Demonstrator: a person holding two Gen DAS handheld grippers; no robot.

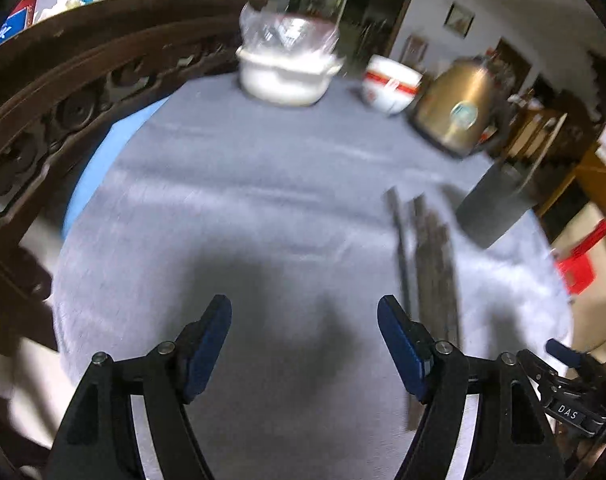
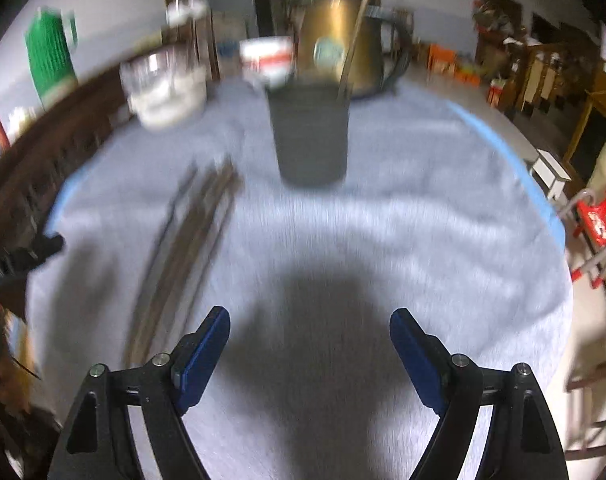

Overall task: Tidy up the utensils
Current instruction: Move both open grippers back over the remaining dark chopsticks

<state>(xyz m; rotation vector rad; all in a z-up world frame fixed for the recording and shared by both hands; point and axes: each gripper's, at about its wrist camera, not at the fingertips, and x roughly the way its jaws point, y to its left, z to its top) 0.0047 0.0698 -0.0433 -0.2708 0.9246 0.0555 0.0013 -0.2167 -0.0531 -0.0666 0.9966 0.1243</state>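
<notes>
While both claws gape empty, chopsticks (image 2: 183, 248) lie left of right claw (image 2: 309, 354).

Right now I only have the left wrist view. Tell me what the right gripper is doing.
Observer: The right gripper is open, with nothing between its fingers.
Operator: Report what lies ahead of it.
Observer: The dark cup stands straight ahead of it, and the loose chopsticks lie on the cloth off to its left.
</notes>
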